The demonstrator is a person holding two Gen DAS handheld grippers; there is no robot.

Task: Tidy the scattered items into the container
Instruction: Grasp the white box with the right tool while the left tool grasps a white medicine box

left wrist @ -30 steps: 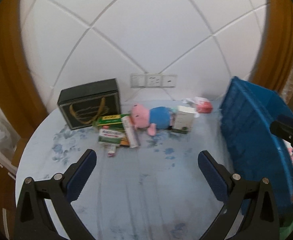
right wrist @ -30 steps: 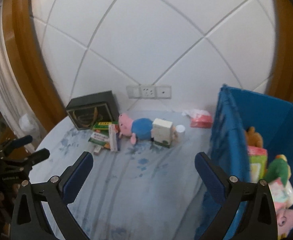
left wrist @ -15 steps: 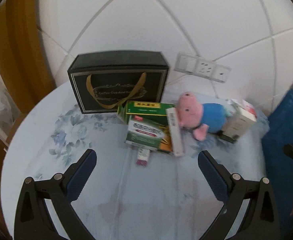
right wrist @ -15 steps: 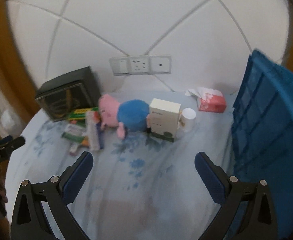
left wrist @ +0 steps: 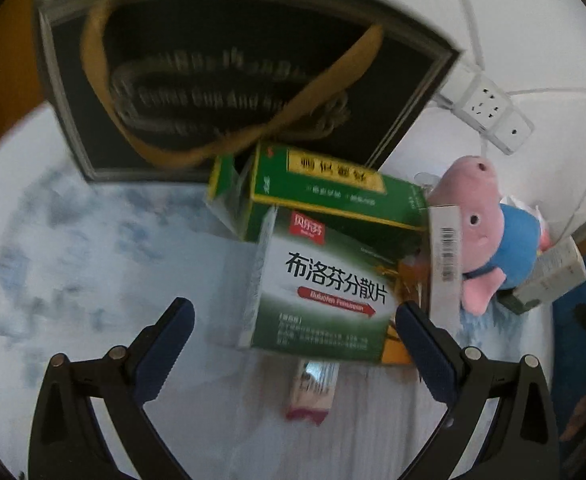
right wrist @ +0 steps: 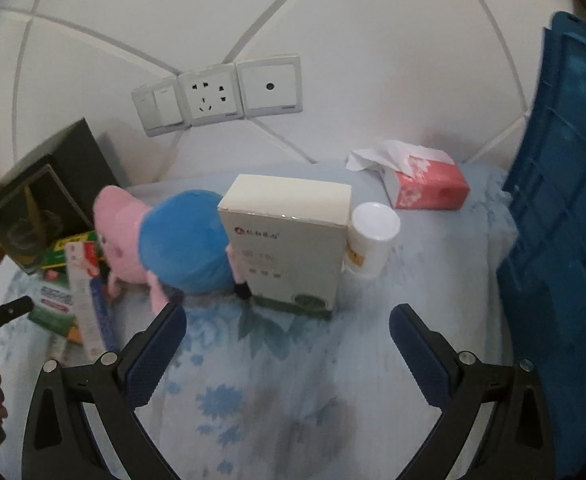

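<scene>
Both grippers had moved closer: left gripper (left wrist: 293, 316) spread wide around the medicine box (left wrist: 317, 292), right gripper (right wrist: 287, 322) (also apart) before the white box (right wrist: 289, 240).

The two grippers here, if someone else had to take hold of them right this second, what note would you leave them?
Left gripper: open, empty, lined up on the green-and-white medicine box atop the box pile.
Right gripper: open, empty, facing the upright white box.
On the table: pig plush, white bottle, red tissue pack, black gift bag.
Blue container stands at the right.
Done: nothing gripped now.
Left: every item listed, starting probably with those two boxes.
</scene>
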